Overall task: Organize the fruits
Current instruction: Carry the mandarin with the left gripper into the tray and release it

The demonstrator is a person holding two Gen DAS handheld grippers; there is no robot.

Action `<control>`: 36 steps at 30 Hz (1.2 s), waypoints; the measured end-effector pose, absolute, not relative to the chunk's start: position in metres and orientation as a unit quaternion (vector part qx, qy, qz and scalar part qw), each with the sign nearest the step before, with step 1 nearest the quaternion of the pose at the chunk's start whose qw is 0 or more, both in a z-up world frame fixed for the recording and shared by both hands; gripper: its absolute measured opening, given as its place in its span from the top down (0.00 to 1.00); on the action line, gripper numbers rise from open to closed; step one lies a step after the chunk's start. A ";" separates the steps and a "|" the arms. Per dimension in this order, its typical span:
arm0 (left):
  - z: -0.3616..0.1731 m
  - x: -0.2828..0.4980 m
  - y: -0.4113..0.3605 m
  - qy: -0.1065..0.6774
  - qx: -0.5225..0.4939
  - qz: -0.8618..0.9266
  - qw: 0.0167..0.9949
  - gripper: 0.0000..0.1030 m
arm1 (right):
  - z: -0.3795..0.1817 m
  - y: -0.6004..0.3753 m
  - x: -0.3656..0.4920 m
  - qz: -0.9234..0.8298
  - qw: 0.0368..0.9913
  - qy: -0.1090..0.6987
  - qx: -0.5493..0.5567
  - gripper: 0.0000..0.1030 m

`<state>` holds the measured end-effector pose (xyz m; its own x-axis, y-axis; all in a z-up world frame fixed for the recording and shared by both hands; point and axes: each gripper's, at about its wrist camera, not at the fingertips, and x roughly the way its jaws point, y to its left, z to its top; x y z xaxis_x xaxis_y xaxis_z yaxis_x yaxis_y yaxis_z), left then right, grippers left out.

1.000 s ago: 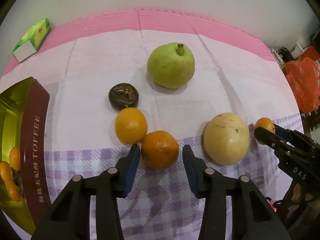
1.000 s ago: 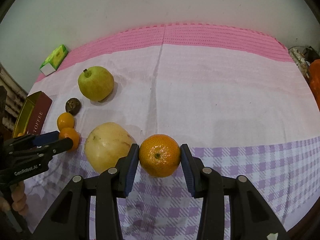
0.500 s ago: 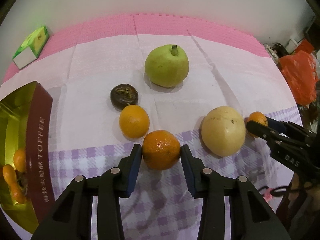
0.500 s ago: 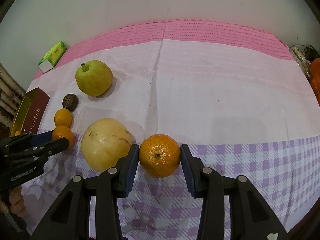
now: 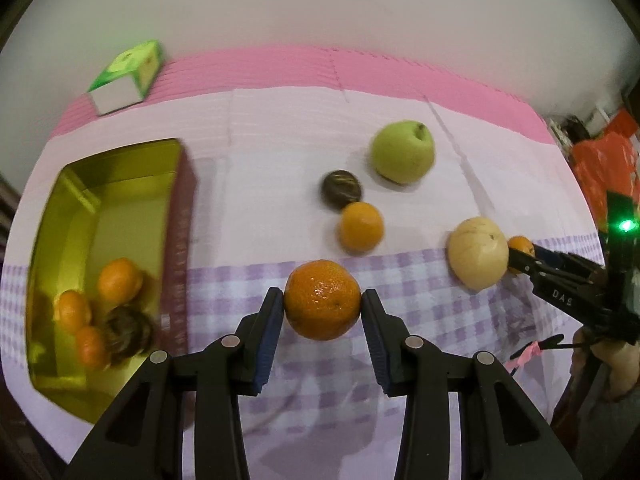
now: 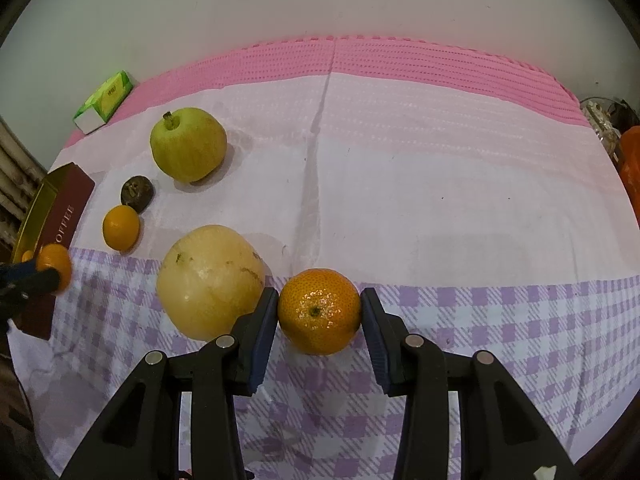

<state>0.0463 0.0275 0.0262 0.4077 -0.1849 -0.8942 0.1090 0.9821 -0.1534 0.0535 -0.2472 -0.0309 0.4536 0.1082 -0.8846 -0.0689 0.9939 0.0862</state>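
Note:
My left gripper (image 5: 322, 305) is shut on a mandarin (image 5: 322, 300) and holds it above the checked cloth, right of the gold toffee tin (image 5: 120, 168). Several small oranges and a dark fruit (image 5: 124, 330) lie in the tin. My right gripper (image 6: 319, 312) is shut on another mandarin (image 6: 319, 311), low over the cloth beside a pale yellow melon (image 6: 208, 280). On the cloth lie a green pear (image 6: 188, 144), a dark brown fruit (image 6: 137, 193) and a loose orange (image 6: 121, 227). The left gripper's mandarin (image 6: 54, 262) shows at the right wrist view's left edge.
A green and white carton (image 5: 124, 76) lies at the back left on the pink mat (image 5: 360, 68). Orange bags (image 5: 604, 164) sit beyond the table's right side. A hand (image 5: 612, 364) holds the right gripper's handle. A wall runs behind the table.
My left gripper closed on the mandarin, lifted it off the cloth and carried it left toward the tin, which now fills more of its view. The right gripper kept still with its mandarin.

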 end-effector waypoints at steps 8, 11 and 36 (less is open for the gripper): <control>0.038 0.041 0.086 0.524 -0.068 -0.029 0.848 0.60 | -0.034 -0.245 0.055 0.049 0.851 0.523 0.014 0.62; 0.037 0.039 0.103 0.524 -0.072 -0.010 0.849 0.60 | -0.034 -0.245 0.055 0.049 0.850 0.524 0.013 0.62; 0.002 0.021 0.154 0.556 -0.082 0.042 0.826 0.60 | -0.037 -0.244 0.056 0.047 0.849 0.526 0.007 0.62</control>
